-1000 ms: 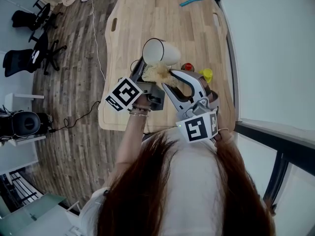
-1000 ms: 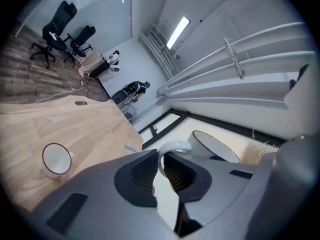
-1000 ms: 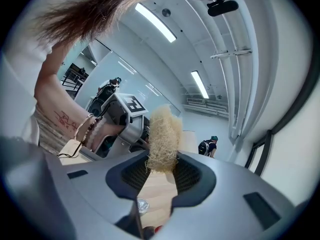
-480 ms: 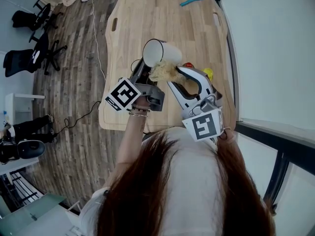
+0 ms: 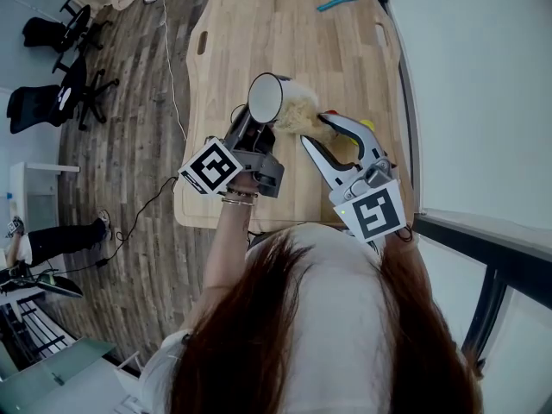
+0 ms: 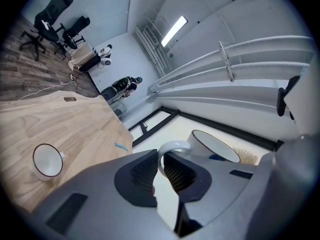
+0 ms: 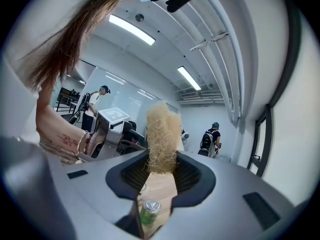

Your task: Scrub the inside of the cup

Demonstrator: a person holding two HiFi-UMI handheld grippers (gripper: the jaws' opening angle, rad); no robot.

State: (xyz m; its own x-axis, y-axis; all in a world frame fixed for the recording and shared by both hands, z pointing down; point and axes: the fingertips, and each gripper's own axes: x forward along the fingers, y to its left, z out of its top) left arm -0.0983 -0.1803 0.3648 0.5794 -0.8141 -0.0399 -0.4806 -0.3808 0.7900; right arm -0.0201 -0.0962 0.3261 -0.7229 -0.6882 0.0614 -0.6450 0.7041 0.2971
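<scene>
We are clamping our left tool (image 6: 161, 171) shut on the handle of the white cup (image 5: 269, 97), holding it just ahead of that tool, lifted above the table (image 5: 259, 24), with its mouth turned toward us. Our right tool (image 7: 161, 173) is pinching a loofah scrubber (image 7: 162, 134) that is sitting beside the cup's outer wall, not in its mouth. We are judging that the inside needs more scrubbing.

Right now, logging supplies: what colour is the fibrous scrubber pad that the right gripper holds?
Pale straw-yellow fibrous scrubber pad, clearest in the right gripper view.
</scene>
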